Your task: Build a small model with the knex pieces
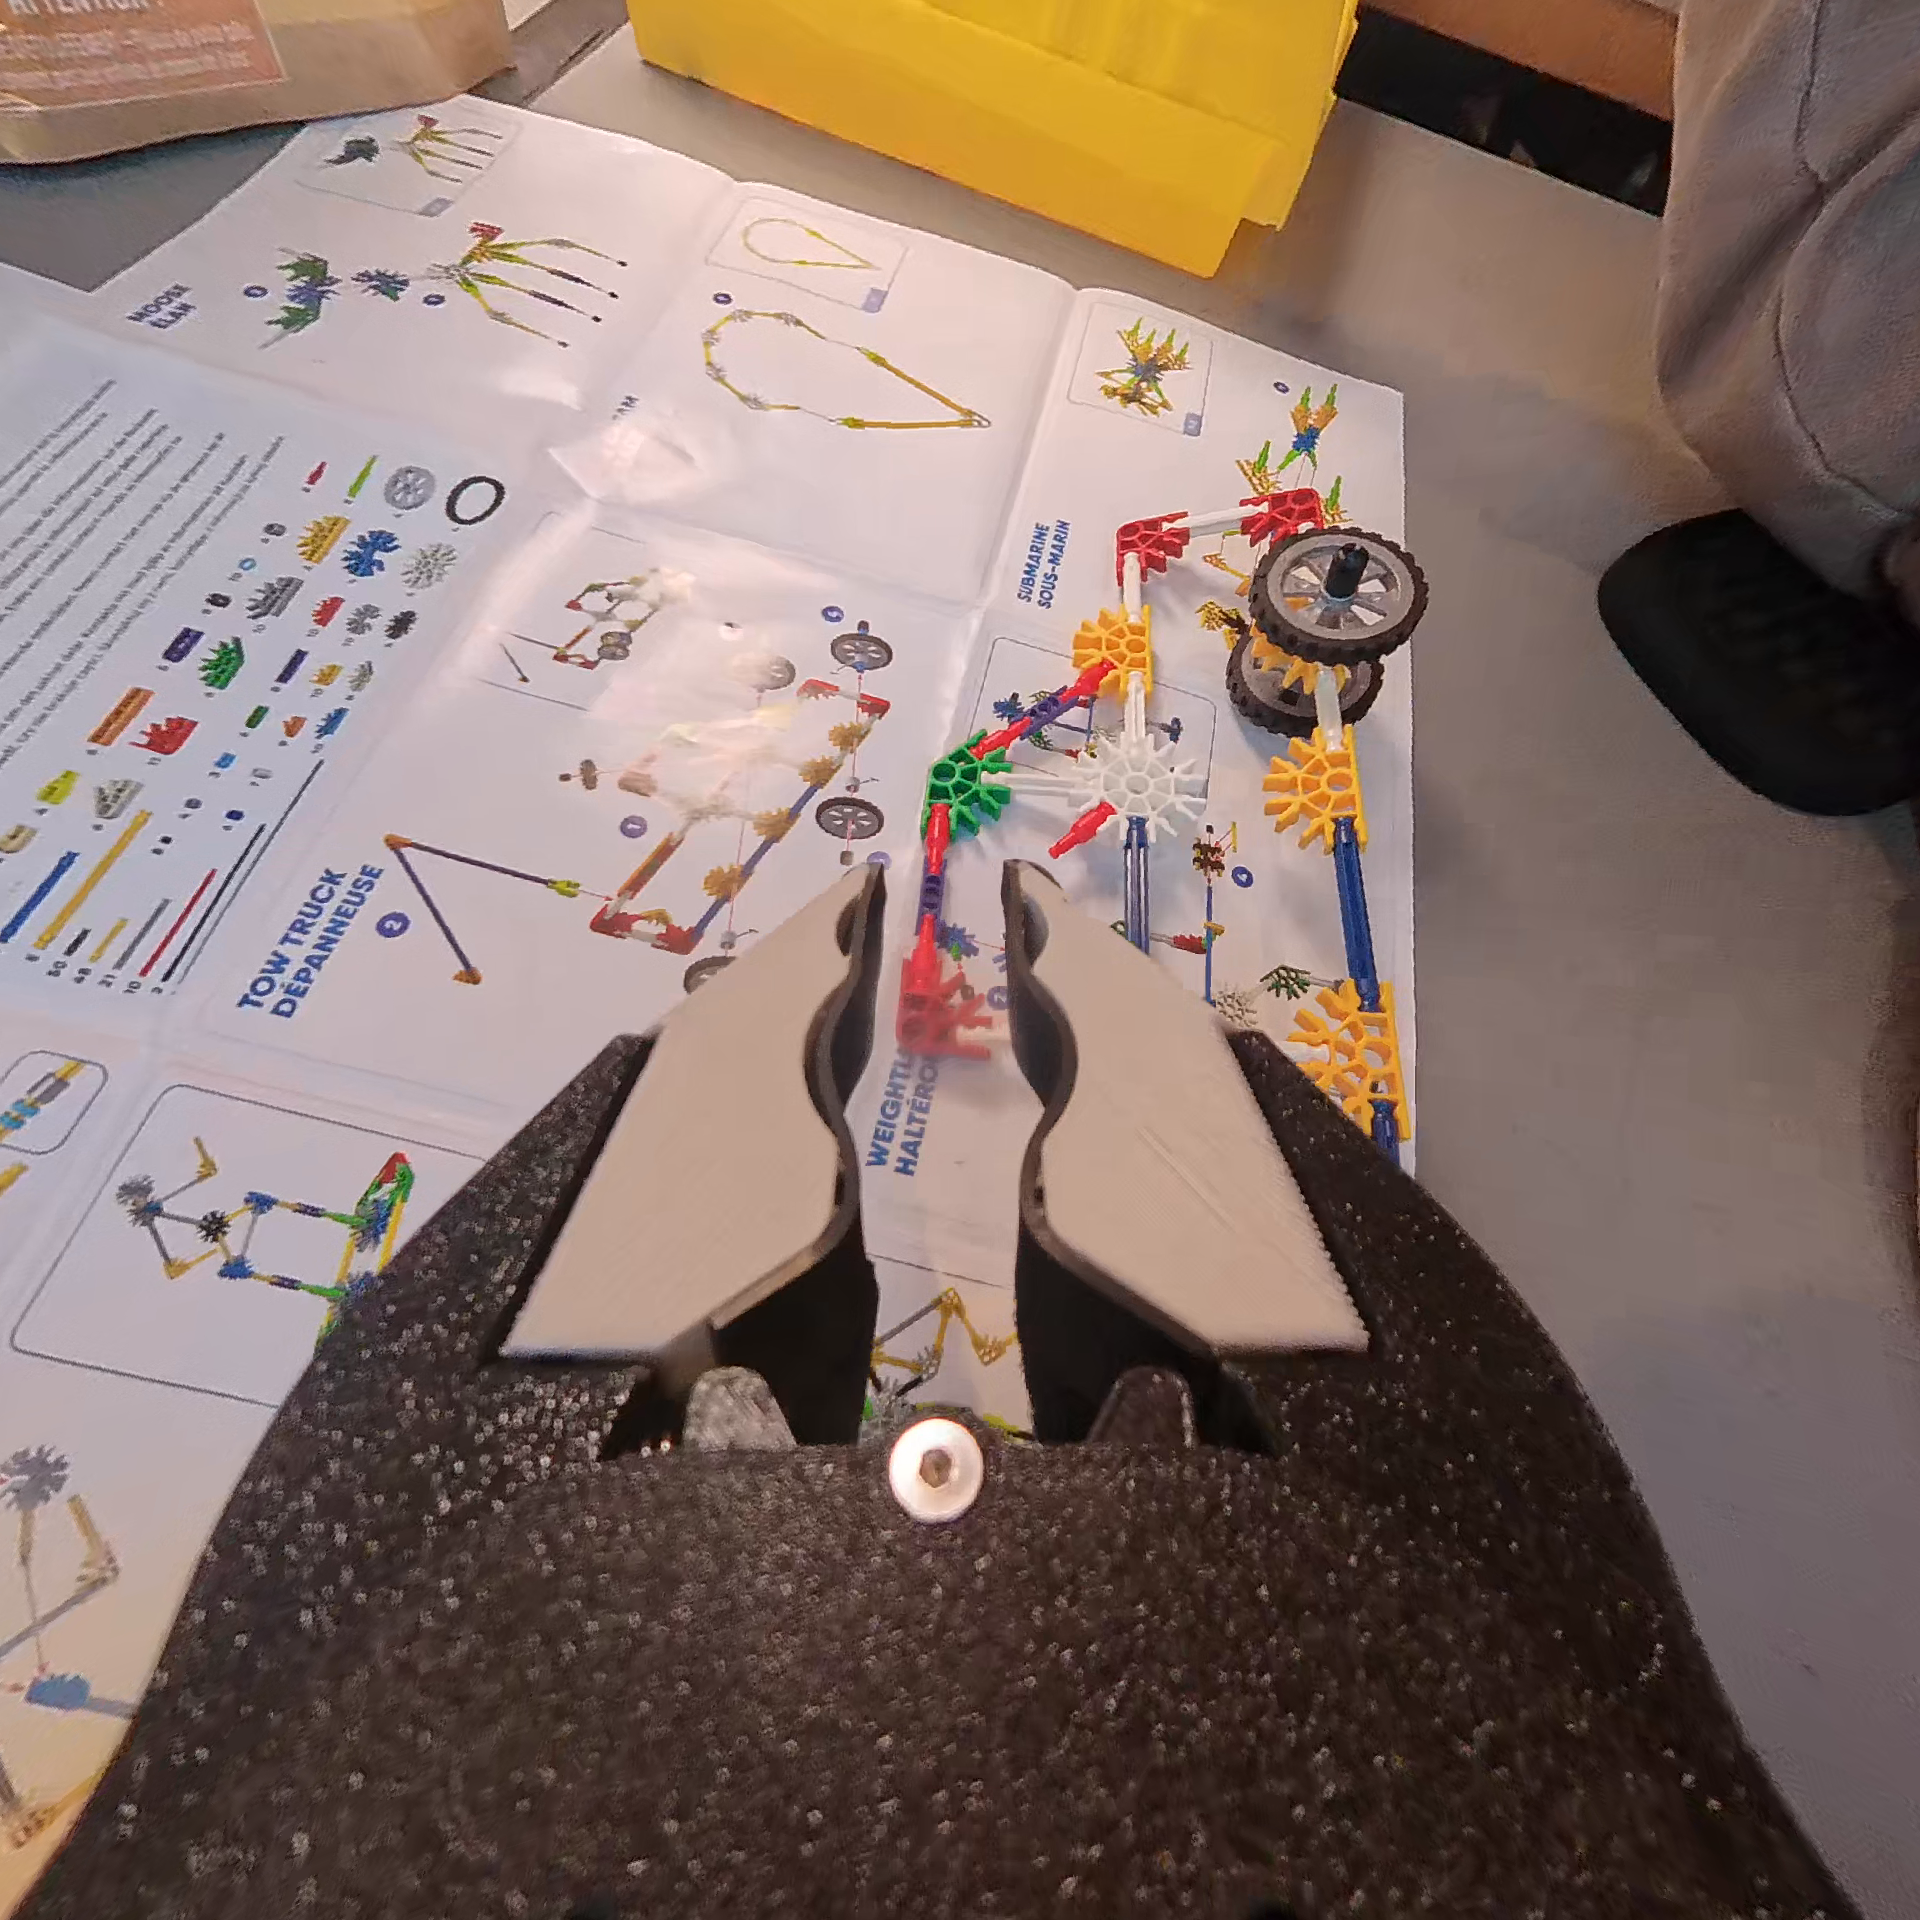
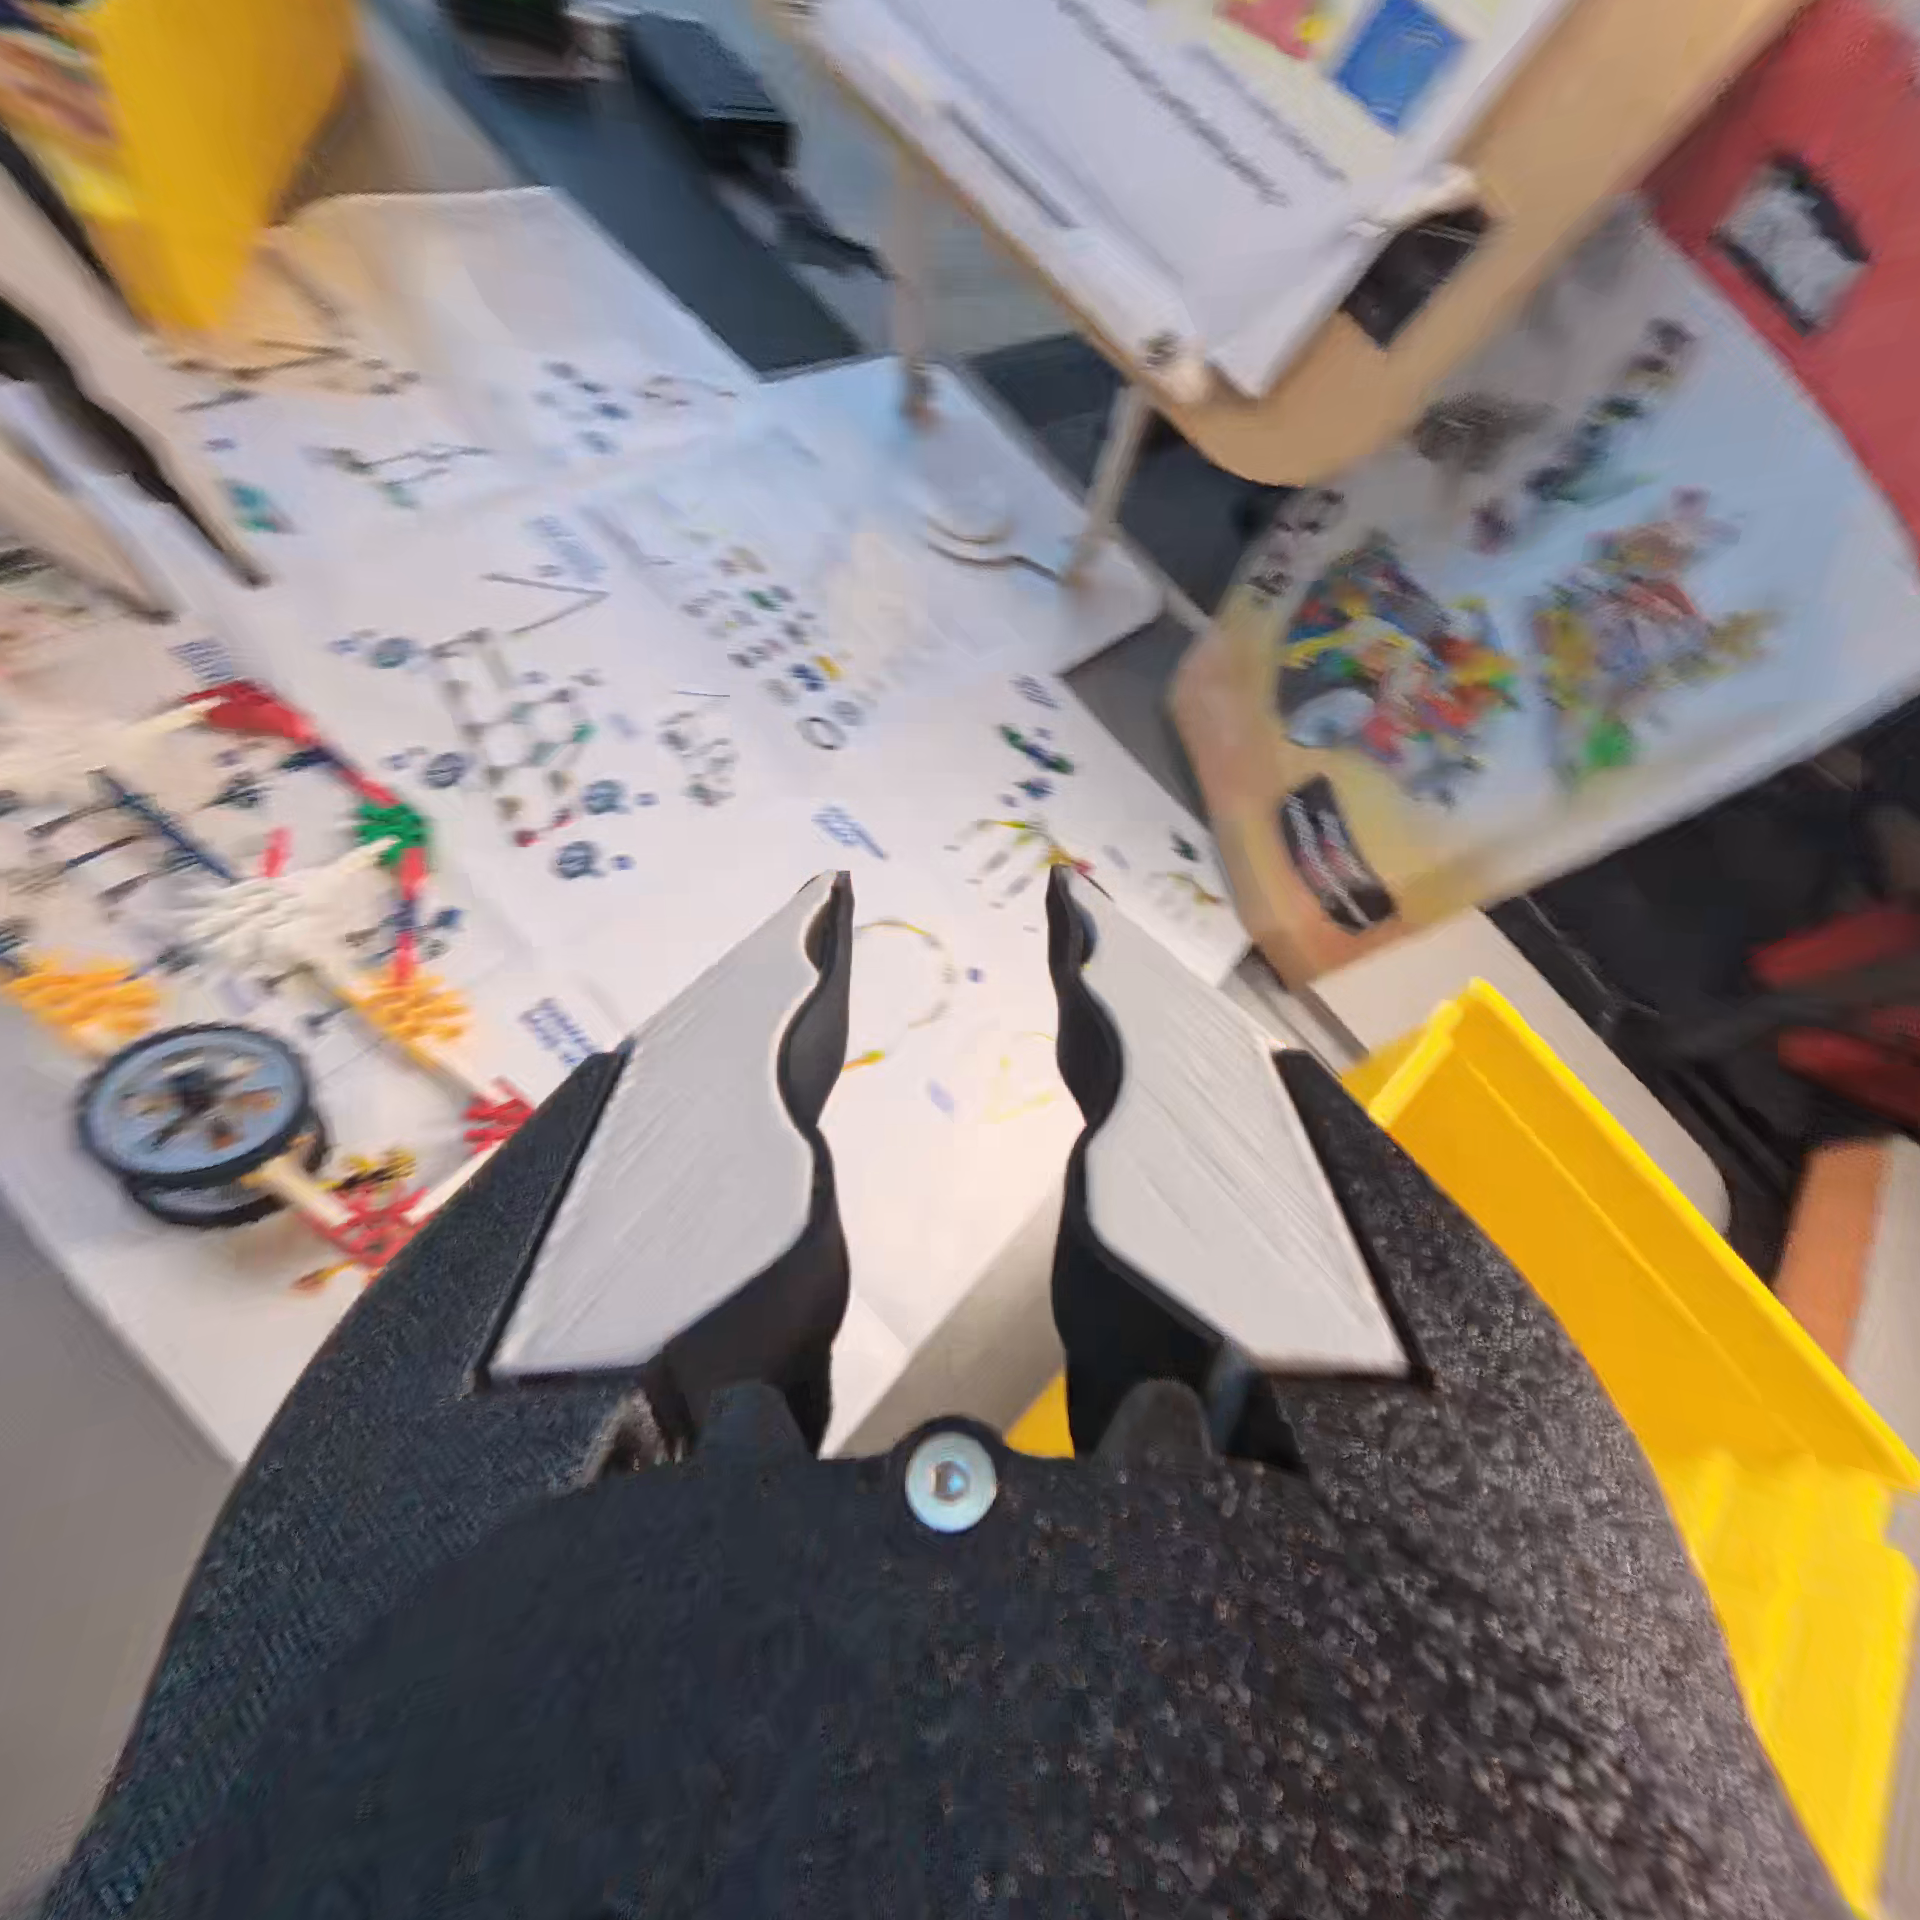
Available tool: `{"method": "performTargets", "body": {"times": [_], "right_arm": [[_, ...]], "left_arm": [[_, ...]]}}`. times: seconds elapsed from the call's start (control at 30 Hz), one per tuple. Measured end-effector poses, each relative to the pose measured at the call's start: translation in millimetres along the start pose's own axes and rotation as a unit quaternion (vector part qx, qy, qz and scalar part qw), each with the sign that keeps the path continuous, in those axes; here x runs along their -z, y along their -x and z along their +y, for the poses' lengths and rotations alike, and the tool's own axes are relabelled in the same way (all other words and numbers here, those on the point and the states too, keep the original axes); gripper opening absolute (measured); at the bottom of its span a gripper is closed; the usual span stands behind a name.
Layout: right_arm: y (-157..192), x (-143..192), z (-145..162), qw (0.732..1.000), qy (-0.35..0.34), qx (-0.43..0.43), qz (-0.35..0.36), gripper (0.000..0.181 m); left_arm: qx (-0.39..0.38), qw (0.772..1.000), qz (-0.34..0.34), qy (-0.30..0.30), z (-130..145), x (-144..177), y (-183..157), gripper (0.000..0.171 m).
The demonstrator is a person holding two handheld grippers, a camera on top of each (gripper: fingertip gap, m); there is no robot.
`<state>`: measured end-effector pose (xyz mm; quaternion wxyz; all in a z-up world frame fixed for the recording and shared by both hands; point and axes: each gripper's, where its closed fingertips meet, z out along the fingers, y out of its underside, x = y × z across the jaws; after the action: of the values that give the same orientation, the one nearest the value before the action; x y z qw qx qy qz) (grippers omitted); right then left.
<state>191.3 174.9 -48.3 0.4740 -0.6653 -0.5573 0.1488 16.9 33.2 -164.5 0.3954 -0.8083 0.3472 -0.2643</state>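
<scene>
A half-built toy frame of plastic rods and connectors (image 1: 1138, 779) lies on a large printed instruction sheet (image 1: 520, 675). It has two grey wheels with black tyres (image 1: 1335, 594) at its far right end. My left gripper (image 1: 943, 883) is open, its fingers on either side of a red connector (image 1: 940, 1013) at the frame's near-left corner, not closed on it. My right gripper (image 2: 948, 888) is open and empty above the sheet (image 2: 727, 644). The frame (image 2: 260, 914) and its wheels (image 2: 192, 1107) show blurred at the left of the right wrist view.
A yellow plastic bin (image 1: 987, 94) stands beyond the sheet; one also shows at lower right in the right wrist view (image 2: 1621, 1299). A brown cardboard box (image 1: 156, 73) is far left. A printed toy box (image 2: 1538, 644) stands right. A person's grey sleeve (image 1: 1787, 260) is at right. My right fingertips sit around 25 cm from my left ones.
</scene>
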Motion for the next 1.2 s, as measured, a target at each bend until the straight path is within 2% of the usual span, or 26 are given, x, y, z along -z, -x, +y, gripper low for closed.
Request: {"method": "performTargets", "body": {"times": [0.13,0.2,0.27,0.33,0.43,0.53,0.6,0.77,0.9,1.03,1.2], "right_arm": [[102,-3,-7,0.975,0.019,0.073,-0.208,0.045],[129,-4,-3,0.962,0.035,0.089,-0.257,0.041],[148,-7,8,0.949,0.058,0.091,-0.296,0.023],[166,-8,27,0.935,0.092,0.081,-0.333,0.019],[183,-11,56,0.925,0.124,0.08,-0.35,0.019],[188,-16,64,0.932,0.105,0.051,-0.342,0.018],[191,-17,69,0.934,0.098,0.043,-0.342,0.012],[203,-18,62,0.936,0.05,0.03,-0.348,0.007],[228,-13,54,0.926,0.019,0.032,-0.375,0.007],[246,-10,49,0.921,-0.006,0.021,-0.39,0.007],[248,-11,48,0.923,-0.02,-0.001,-0.385,0.008]], "left_arm": [[-0.018,1.0,0.008,0.005,-2,-2,-9,0.022],[-0.025,1.0,0.013,0.005,-2,-3,-14,0.022],[-0.033,0.999,0.022,0.008,-2,-4,-20,0.022],[-0.043,0.999,0.028,0.013,-2,-6,-25,0.022],[-0.053,0.998,0.039,0.016,-5,-11,-37,0.022],[-0.055,0.997,0.048,0.014,-15,-19,-58,0.033],[-0.06,0.997,0.054,0.012,-24,-27,-76,0.041],[-0.095,0.993,0.036,0.063,-23,-52,-102,0.054],[-0.106,0.985,0.05,0.124,-5,-69,-115,0.062],[-0.117,0.976,0.082,0.164,15,-75,-128,0.049],[-0.11,0.978,0.09,0.152,15,-77,-129,0.048]]}}
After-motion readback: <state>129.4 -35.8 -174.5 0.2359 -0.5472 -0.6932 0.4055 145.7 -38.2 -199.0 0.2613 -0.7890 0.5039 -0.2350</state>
